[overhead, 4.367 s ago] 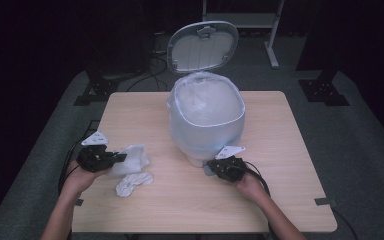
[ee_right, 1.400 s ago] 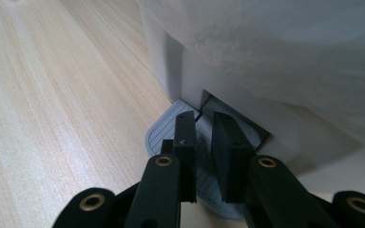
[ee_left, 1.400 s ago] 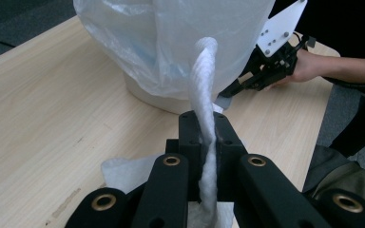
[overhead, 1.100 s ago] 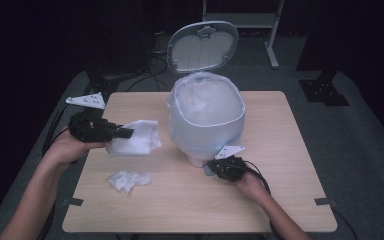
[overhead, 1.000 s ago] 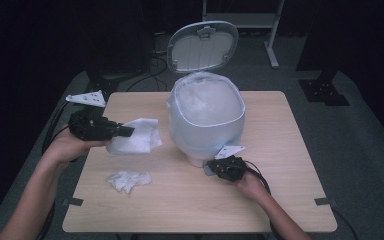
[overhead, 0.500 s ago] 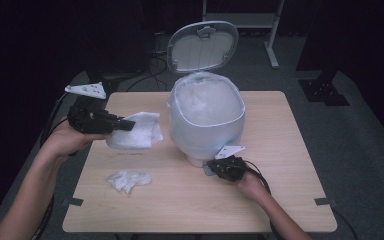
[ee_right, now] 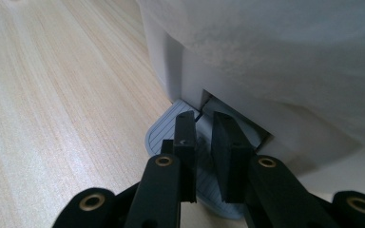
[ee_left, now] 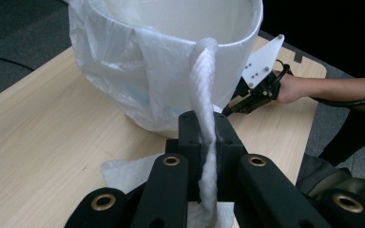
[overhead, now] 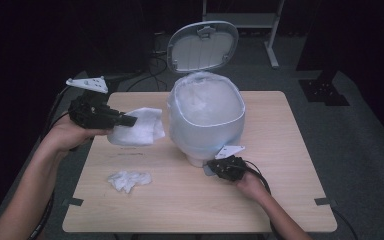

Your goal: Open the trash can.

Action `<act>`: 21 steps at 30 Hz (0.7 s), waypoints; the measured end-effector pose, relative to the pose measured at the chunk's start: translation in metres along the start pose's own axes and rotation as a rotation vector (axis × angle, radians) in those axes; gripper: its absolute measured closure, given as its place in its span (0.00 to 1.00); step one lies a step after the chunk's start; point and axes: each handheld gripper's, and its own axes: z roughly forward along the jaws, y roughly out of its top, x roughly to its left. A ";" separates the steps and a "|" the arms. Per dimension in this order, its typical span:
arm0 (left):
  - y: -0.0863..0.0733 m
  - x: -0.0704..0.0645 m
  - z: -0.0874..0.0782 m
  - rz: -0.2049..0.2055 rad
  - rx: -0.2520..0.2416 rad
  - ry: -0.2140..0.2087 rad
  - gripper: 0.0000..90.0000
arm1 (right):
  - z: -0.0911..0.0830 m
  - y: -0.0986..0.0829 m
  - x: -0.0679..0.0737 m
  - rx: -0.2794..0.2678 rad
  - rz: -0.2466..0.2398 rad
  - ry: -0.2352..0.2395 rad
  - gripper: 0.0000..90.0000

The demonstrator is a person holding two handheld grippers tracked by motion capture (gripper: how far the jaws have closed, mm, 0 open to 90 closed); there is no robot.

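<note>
My left gripper (overhead: 122,120) pinches a crumpled white paper towel (overhead: 137,127) beside the bag-lined white pedal bin (overhead: 206,117), lid up (right gripper (ee_right: 203,135), jaws near-closed, pressing the grey pedal (ee_right: 164,137)); another white wad (overhead: 129,179) waits on the desk (overhead: 280,150).

The table (overhead: 280,130) has a light wood-grain top with rounded corners. Grey tape tabs (overhead: 324,201) mark its near left and near right edges. The floor (overhead: 360,125) is grey carpet. Black cables (overhead: 152,62) run across it beyond the far left of the table. A dark square base plate (overhead: 325,92) lies on the floor at the far right. A metal stand (overhead: 272,45) with pale legs is at the far side, centre-right. The surroundings past the carpet are black and unlit. Light falls from above onto the tabletop.
</note>
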 end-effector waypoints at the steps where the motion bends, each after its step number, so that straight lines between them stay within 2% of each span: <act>1: 0.001 0.000 0.000 0.003 0.001 -0.001 0.95 | 0.000 0.000 0.000 0.000 0.000 0.000 0.89; 13: 0.016 -0.003 -0.004 0.019 -0.003 0.001 0.95 | 0.000 0.000 0.000 -0.005 -0.003 0.002 0.89; 21: 0.024 -0.004 -0.006 0.023 -0.014 -0.012 0.95 | 0.000 0.000 0.000 -0.005 -0.002 0.001 0.89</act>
